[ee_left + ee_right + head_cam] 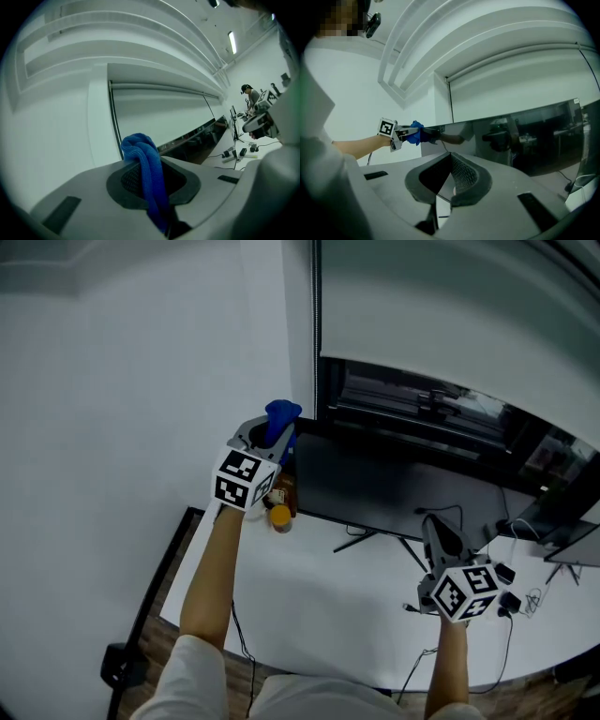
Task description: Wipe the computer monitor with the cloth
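Brown-and-orange object (279, 513) partly behind left claw (277, 433), identity unclear; cloth's (144, 157) lower end inside the jaws.

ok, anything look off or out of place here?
Nothing damaged or spilled. The blue cloth is clamped in the left gripper at the monitor's upper-left corner. Only clutter: loose cables on the desk's right side.

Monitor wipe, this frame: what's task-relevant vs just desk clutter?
Job:
- blue cloth, clamped in left gripper
- monitor, cloth at its top-left corner
- right gripper, shut, empty

Clutter:
- brown bottle beside the monitor
- cables
- plug adapters on the right
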The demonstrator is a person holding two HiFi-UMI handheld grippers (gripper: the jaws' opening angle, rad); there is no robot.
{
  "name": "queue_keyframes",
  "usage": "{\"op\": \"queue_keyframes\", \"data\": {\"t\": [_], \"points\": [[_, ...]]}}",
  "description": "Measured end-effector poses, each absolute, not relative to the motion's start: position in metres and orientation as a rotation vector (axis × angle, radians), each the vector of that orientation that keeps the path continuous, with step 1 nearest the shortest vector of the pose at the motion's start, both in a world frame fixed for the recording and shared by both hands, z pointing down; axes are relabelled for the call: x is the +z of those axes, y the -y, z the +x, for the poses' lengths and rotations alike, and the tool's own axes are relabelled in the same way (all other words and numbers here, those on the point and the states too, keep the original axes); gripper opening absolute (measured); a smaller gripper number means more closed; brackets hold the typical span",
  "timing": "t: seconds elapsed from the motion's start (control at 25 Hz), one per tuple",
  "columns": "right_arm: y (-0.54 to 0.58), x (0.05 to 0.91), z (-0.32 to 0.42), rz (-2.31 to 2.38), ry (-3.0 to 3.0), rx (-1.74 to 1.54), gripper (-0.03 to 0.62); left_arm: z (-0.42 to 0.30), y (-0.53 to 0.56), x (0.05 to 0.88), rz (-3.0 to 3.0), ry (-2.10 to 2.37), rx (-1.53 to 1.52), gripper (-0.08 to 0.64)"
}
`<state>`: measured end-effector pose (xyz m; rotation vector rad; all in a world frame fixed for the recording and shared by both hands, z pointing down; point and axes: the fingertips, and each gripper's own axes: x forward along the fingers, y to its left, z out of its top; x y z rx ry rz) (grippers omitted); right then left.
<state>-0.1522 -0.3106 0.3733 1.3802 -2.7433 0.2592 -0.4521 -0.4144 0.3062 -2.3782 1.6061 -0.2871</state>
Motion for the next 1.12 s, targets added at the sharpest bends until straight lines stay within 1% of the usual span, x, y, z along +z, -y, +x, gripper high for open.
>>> {"op": "queue_keyframes", "data": {"t": [0.16,0.44,0.96,1.12], "points": [[0.304,0.392,-0.168,1.374,2.706,0.285,0.014,-0.454,0.418,0.329,-2.430,-1.576,-0.297,0.066],[0.295,0.417,-0.170,1.390,2.638,0.319,0.014,-0.454,0.421,0.392,-2.536,-1.590,-0.366,0.066],[0.282,0.474,-0.181,1.323,2.536,0.346,0.014,-0.450,0.412,0.574,-2.741,-1.739,-0.740,0.066],[0.279,0.486,-0.182,1.298,2.509,0.356,0.014,-0.450,0.409,0.615,-2.803,-1.811,-0.778,0.066]]}}
